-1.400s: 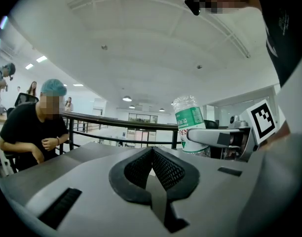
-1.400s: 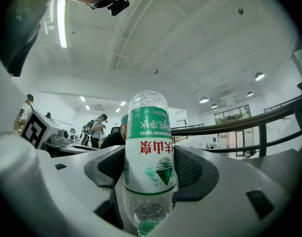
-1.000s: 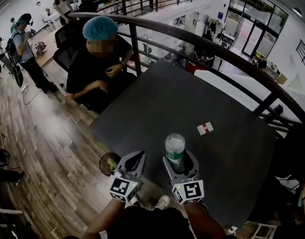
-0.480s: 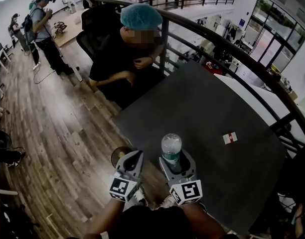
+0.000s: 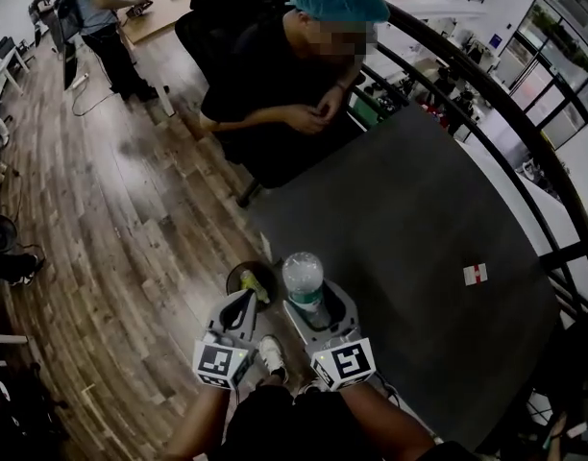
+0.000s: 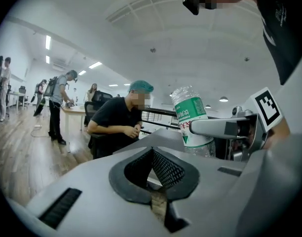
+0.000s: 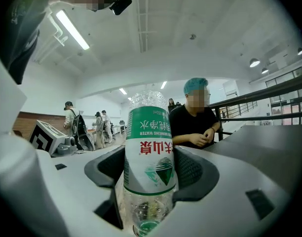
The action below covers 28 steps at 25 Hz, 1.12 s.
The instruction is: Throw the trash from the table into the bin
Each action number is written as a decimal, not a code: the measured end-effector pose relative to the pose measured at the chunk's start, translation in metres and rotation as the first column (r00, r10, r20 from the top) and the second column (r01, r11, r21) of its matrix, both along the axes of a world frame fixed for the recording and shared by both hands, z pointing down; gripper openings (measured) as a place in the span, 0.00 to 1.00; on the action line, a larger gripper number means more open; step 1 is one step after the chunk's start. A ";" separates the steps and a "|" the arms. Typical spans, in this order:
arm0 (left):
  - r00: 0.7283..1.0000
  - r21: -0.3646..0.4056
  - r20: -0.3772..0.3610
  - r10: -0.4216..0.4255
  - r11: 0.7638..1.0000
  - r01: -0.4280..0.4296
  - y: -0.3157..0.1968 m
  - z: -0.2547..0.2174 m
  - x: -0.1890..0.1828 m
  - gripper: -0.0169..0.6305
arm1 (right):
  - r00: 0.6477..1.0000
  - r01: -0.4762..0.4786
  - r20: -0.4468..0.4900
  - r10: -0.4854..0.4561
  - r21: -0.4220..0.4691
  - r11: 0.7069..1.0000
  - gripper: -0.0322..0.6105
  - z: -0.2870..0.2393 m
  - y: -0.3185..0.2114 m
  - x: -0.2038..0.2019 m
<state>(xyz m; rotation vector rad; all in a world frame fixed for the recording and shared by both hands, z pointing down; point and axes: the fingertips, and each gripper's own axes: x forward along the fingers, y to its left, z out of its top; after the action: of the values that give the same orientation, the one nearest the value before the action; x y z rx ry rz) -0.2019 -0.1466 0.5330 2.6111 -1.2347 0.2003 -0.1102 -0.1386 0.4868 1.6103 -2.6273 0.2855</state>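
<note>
A clear plastic water bottle with a green label stands upright between the jaws of my right gripper, which is shut on its lower body; close up, the bottle fills the right gripper view. My left gripper hangs beside it, shut and holding nothing, with its pads meeting. A small round dark bin with something yellow inside stands on the wood floor just ahead of the left gripper, off the table's near corner. A white and red packet lies on the dark table.
A person in a teal cap sits at the table's far corner, hands together. A dark curved railing runs behind the table. Other people stand at desks far across the wood floor.
Both grippers and the bottle have swung left, from over the table to its near corner by the bin. The packet now lies farther to the right. The jaws look unchanged.
</note>
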 end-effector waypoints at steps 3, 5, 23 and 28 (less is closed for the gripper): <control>0.999 -0.024 0.008 -0.038 0.999 0.038 -0.003 0.015 -0.021 0.06 | 0.999 0.049 -0.009 -0.050 -0.030 0.998 0.53 0.016 -0.006 -0.022; 0.998 -0.042 0.014 -0.064 0.997 0.064 -0.002 0.023 -0.036 0.06 | 0.996 0.083 -0.014 -0.084 -0.057 0.995 0.53 0.026 -0.006 -0.037; 0.974 -0.247 0.074 -0.212 0.943 0.224 -0.006 0.180 -0.121 0.06 | 0.971 0.201 -0.044 -0.234 -0.374 0.905 0.53 0.242 -0.046 -0.123; 0.972 -0.261 0.086 -0.219 0.937 0.234 -0.009 0.210 -0.129 0.06 | 0.969 0.196 -0.053 -0.242 -0.429 0.882 0.53 0.294 -0.055 -0.129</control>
<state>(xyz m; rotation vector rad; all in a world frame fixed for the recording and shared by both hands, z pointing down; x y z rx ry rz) -0.3308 -0.1557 0.7426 2.2268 -1.4061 0.3718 -0.2393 -0.1934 0.7813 1.1459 -2.4164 0.6810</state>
